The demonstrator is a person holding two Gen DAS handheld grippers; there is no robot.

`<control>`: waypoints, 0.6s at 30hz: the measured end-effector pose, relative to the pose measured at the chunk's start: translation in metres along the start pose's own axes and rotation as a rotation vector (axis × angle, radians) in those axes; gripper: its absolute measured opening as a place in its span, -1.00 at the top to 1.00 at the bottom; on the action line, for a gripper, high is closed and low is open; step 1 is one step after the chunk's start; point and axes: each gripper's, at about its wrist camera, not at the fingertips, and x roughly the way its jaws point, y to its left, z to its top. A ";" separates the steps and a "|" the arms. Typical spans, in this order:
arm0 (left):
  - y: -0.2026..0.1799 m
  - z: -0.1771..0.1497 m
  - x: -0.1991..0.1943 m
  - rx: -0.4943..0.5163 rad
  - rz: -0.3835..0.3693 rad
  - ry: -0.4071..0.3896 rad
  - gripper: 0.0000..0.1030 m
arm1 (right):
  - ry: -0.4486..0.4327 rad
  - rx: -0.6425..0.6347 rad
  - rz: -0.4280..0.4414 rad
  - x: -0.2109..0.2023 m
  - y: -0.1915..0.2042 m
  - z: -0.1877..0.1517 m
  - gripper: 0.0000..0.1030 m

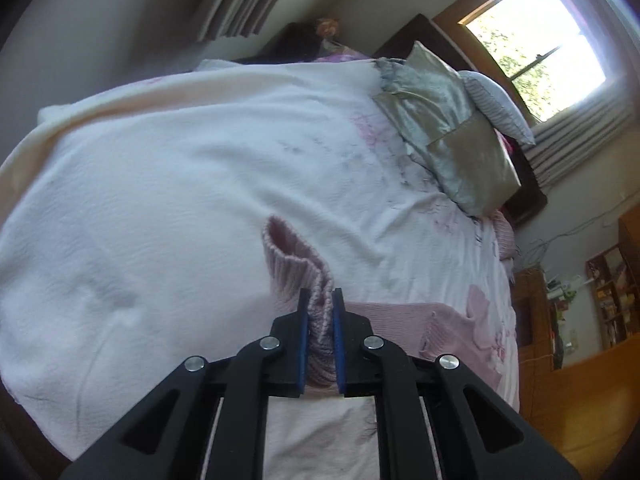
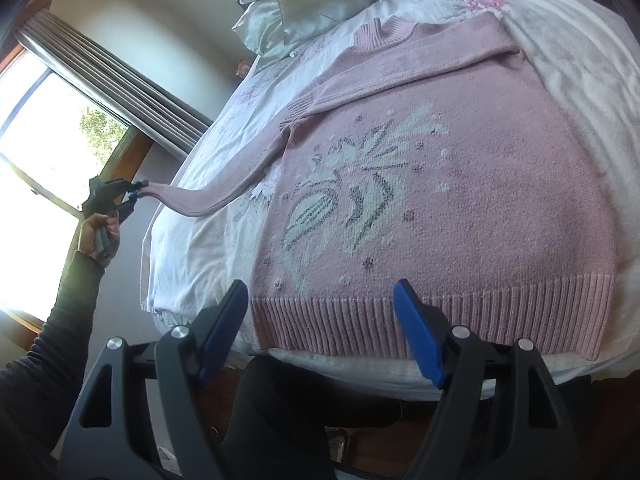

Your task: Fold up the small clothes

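A pink knit sweater [image 2: 460, 184] with a pale flower pattern lies flat on the bed, ribbed hem toward me. One sleeve is folded across the chest. The other sleeve [image 2: 224, 196] stretches out past the bed's left edge. My left gripper [image 1: 321, 294] is shut on that sleeve's ribbed cuff [image 1: 294, 264], and in the right wrist view the left gripper [image 2: 138, 192] shows small, held by a hand [image 2: 94, 232] in a dark sleeve. My right gripper [image 2: 320, 290] hovers open just above the hem [image 2: 440, 320], nothing between its blue pads.
The white bedspread [image 1: 180, 184] covers the bed. Pillows [image 1: 444, 140] are stacked at the headboard. A window [image 1: 536, 44] with curtains lies beyond the bed. Wooden shelves [image 1: 612, 296] and a wooden floor lie to the right. The person's dark-clad legs [image 2: 300, 412] stand against the bed's near edge.
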 end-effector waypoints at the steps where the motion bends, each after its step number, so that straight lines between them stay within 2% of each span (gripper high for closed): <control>1: -0.023 0.000 0.005 0.032 -0.023 0.004 0.81 | 0.009 0.008 0.002 0.000 -0.004 0.005 -0.45; 6: -0.133 -0.014 0.055 0.173 -0.119 0.072 0.81 | -0.001 0.080 0.048 -0.001 -0.025 0.021 -0.45; 11: -0.224 -0.055 0.130 0.297 -0.163 0.176 0.81 | -0.013 0.108 0.039 -0.002 -0.046 0.034 -0.45; 15: -0.269 -0.104 0.199 0.365 -0.168 0.282 0.81 | -0.014 0.130 0.031 0.001 -0.065 0.050 -0.46; 18: -0.280 -0.142 0.251 0.388 -0.153 0.367 0.81 | -0.005 0.138 0.035 0.008 -0.076 0.067 -0.46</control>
